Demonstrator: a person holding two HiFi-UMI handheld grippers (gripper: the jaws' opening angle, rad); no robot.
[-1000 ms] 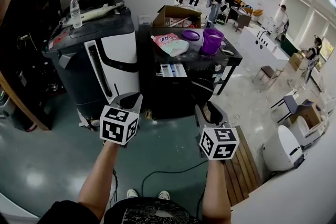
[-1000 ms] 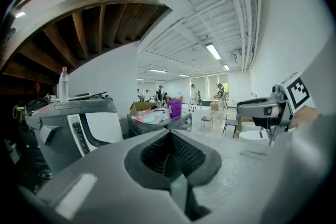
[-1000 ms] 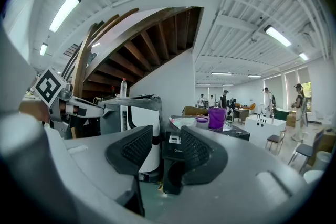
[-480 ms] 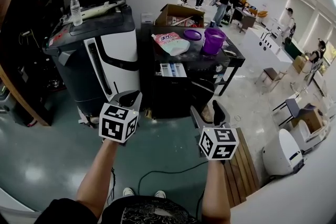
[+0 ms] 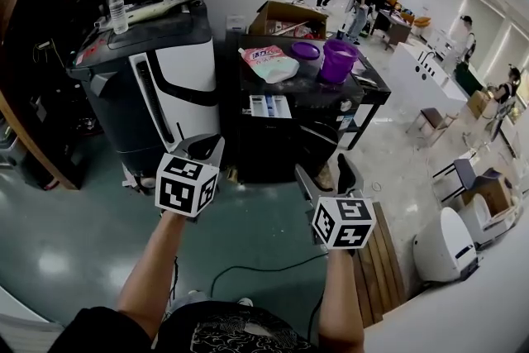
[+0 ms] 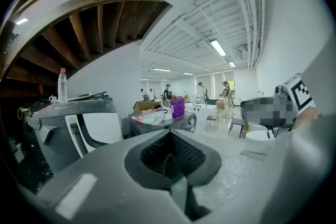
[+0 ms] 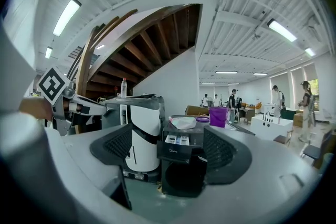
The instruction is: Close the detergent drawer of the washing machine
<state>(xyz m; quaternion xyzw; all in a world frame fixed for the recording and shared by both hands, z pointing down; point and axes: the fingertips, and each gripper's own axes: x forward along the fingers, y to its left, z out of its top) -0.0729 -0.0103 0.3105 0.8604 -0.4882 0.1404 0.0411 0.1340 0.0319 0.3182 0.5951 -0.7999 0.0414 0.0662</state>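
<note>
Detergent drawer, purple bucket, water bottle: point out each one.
detergent drawer (image 5: pixel 270 106), head view, its open compartments.
purple bucket (image 5: pixel 335 64), head view, its side wall.
water bottle (image 5: pixel 117 10), head view, its clear body.

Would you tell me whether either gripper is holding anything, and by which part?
Nothing is held: left gripper jaws together, right gripper jaws apart, both empty.

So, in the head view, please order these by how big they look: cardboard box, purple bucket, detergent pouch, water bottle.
1. cardboard box
2. detergent pouch and purple bucket: these look alike, so I do not rank them
3. water bottle
</note>
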